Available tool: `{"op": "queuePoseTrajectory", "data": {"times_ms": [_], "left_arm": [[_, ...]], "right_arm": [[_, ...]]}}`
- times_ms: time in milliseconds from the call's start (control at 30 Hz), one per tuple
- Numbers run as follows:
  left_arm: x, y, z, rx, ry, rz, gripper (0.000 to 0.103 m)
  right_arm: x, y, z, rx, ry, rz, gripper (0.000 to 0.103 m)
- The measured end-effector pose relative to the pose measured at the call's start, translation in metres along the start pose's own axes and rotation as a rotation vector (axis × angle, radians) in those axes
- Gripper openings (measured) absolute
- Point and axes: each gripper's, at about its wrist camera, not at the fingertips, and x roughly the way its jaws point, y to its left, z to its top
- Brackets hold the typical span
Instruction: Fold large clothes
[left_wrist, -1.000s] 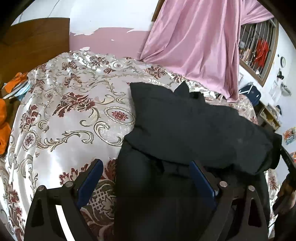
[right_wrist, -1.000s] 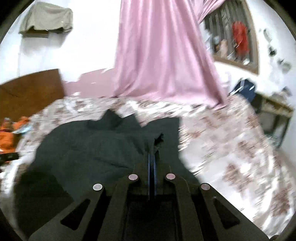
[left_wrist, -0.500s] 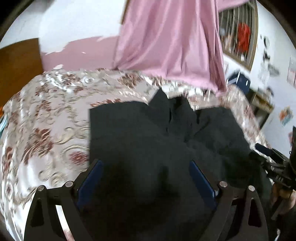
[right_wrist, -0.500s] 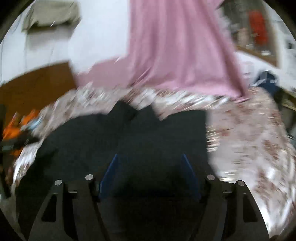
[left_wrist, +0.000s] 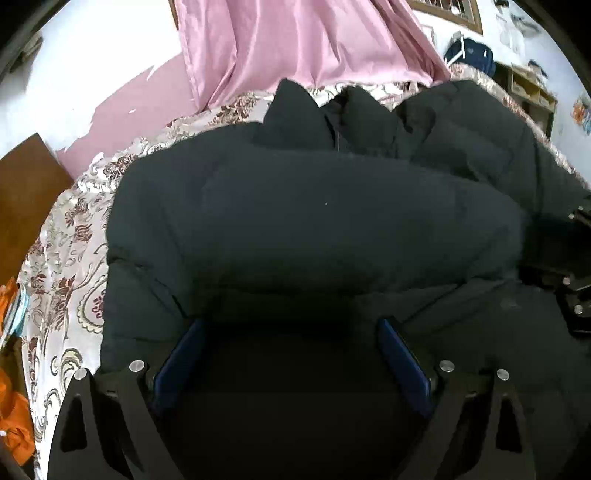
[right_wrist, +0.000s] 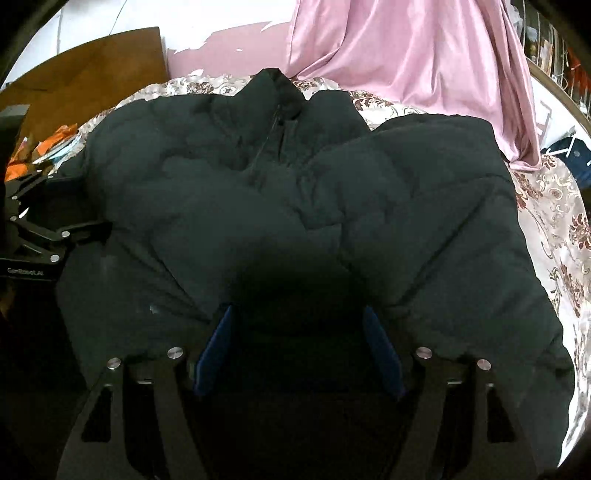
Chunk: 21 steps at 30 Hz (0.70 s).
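The left gripper (left_wrist: 291, 347) stands with its blue pads well apart, low over the black puffer jacket (left_wrist: 314, 221), gripping nothing. The right gripper (right_wrist: 297, 339) has just been opening; its jaws are spread too, with only dark quilted fabric lying beneath them. The jacket lies spread on the bed, collar (right_wrist: 280, 92) pointing toward the far wall, its padded panels soft and lumpy. Beneath it is a glossy bedspread (left_wrist: 70, 236) with maroon floral scrolls. A satiny pink curtain (right_wrist: 424, 62) hangs behind, beside a wooden headboard (right_wrist: 92, 66). Orange cloth (left_wrist: 14, 421) lies at the bed's edge.
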Motion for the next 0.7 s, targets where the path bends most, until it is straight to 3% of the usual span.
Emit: {"op": "queuePoseTrajectory", "data": {"times_ms": [233,467,633,700], "left_arm": [[0.014,-0.011,-0.003,0.045,0.008,0.061,0.095],[0.012,-0.006,-0.005,0.047,-0.03,0.068,0.096],[0.006,0.006,-0.001,0.038,-0.017,-0.009,0.099],[-0.008,0.014,0.002,0.035,0.03,-0.051,0.099]], "right_arm": [[0.009,0.009,0.005,-0.038,0.033,-0.052,0.07],[0.003,0.013,0.003,-0.058,0.018,-0.082,0.071],[-0.005,0.009,0.003,-0.047,0.012,-0.056,0.075],[-0.009,0.004,0.005,-0.029,0.032,-0.017,0.078]]}}
